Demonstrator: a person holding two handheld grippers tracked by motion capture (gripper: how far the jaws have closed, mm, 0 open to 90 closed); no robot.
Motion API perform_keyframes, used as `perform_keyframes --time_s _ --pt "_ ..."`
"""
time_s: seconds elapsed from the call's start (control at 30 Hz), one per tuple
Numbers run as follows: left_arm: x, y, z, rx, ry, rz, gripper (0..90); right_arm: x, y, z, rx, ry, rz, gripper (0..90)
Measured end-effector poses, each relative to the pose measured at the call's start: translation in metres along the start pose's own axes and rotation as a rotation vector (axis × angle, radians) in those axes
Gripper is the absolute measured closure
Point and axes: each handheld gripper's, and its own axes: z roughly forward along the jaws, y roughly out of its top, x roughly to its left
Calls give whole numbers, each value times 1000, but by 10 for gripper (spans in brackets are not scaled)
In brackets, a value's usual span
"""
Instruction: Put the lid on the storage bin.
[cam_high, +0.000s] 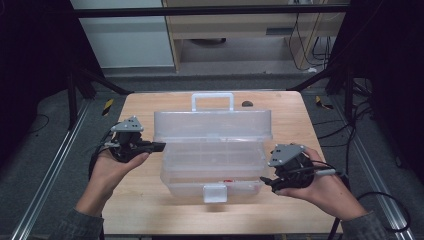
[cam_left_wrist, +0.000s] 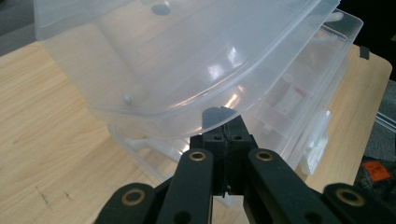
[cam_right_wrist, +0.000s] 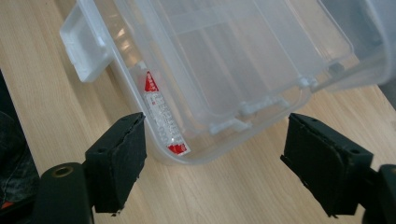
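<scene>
Resting mid-desk, clear plastic box with lid raised toward the far edge, your left gripper pinched closed on nothing at its left end, your right gripper jaws wide, empty, by its near right corner.

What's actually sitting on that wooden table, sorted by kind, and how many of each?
Clear plastic box, lid raised: 1
Red-and-white tube lying inside the box: 1
Small dark thing at the table's far edge, too small to identify: 1
Hand-held grippers at the box's sides: 2, left gripper and right gripper
Total: 5
</scene>
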Motion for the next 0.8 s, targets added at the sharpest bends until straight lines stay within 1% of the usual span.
perform_keyframes --time_s 0.17,0.33,0.43,0.57,0.6,0.8 --pt "-4 -9 0 11 -6 10 898 0 -12 -4 -2 -16 33 182" --pt "-7 -18 3 2 -18 4 898 0 -27 -4 6 -40 66 166" --pt "-8 -23 4 0 -23 3 899 0 -30 -3 18 -41 65 164" --pt "-10 -27 4 -4 -17 9 898 -2 -35 -1 31 -50 74 157" --pt "-10 -28 4 -5 -17 9 898 -3 -37 0 38 -56 84 155" --pt "-12 -34 4 -13 -13 8 898 -5 -41 3 52 -55 94 155"
